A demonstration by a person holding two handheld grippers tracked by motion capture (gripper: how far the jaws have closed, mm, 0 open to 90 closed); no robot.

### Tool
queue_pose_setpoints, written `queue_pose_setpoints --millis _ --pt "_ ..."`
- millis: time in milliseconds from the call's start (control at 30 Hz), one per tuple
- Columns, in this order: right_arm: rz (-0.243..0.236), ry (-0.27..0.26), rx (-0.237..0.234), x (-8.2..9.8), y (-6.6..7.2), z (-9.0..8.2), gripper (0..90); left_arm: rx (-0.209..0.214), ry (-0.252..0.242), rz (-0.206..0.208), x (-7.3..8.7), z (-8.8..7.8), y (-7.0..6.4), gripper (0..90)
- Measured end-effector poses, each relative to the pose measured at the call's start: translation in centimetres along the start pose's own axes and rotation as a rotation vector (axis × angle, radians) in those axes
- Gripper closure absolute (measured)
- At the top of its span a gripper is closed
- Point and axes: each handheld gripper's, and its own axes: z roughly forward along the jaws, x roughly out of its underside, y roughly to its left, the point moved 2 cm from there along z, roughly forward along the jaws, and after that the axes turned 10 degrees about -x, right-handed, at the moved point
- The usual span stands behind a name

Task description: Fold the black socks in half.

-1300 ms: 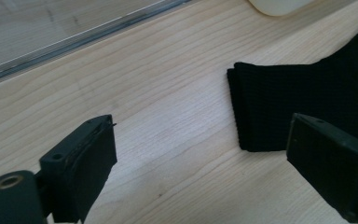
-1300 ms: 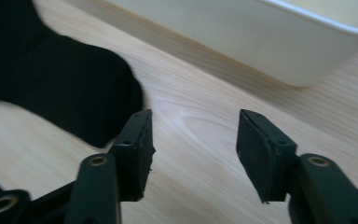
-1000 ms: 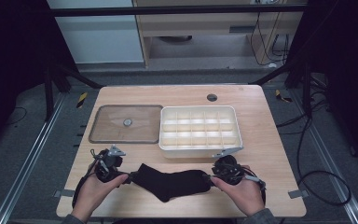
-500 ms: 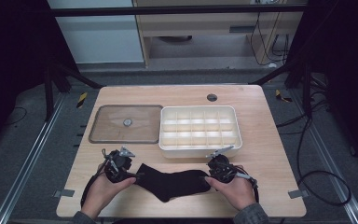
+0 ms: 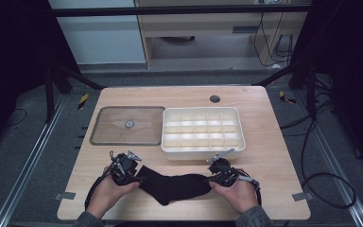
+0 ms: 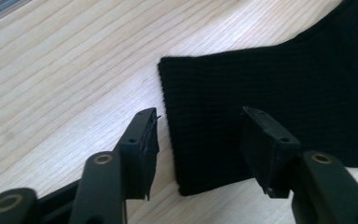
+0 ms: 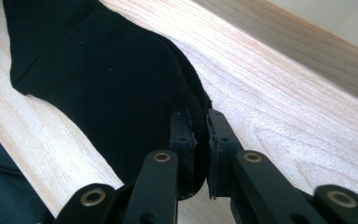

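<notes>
A black sock [image 5: 175, 187] lies flat near the table's front edge, cuff to the left and toe to the right. My left gripper [image 5: 139, 178] is at the cuff. In the left gripper view the left gripper [image 6: 200, 114] straddles the ribbed cuff [image 6: 261, 93] with its jaws apart, just closing, and the pads clear of the cloth. My right gripper [image 5: 211, 178] is at the toe. In the right gripper view the right gripper [image 7: 198, 116] has just closed and pinches the toe edge of the sock [image 7: 98, 70].
A white compartment box [image 5: 201, 152] stands just behind the sock at centre right. A flat clear lid with a small knob [image 5: 127, 125] lies to its left. A round hole [image 5: 214, 99] sits near the table's far edge. Both hands rest at the front edge.
The left gripper has moved right onto the cuff and its jaws have narrowed. The right gripper's jaws have closed on the toe. The sock has stayed in place.
</notes>
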Motion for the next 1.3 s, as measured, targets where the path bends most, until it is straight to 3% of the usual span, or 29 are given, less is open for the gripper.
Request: queue_pose_setpoints --millis 267,733,833,933,1300 --pt "-0.01 0.003 0.005 0.11 -0.03 -0.01 83.7 0.023 0.026 -0.007 0.03 0.41 0.11 59.4" --pt "-0.016 -0.002 0.009 -0.12 0.13 -0.32 83.1 0.047 0.069 -0.003 -0.28 0.7 0.15 62.6" --pt "-0.028 -0.003 0.007 -0.23 0.18 -0.43 83.1 0.066 0.077 -0.003 -0.36 0.7 0.05 67.9" --pt "-0.031 -0.004 0.014 -0.27 0.26 -0.48 83.3 0.072 0.078 0.008 -0.43 0.66 -0.11 73.9" --pt "-0.041 0.001 0.014 -0.42 0.35 -0.79 85.0 0.068 0.062 0.019 -0.47 0.27 -0.21 77.1"
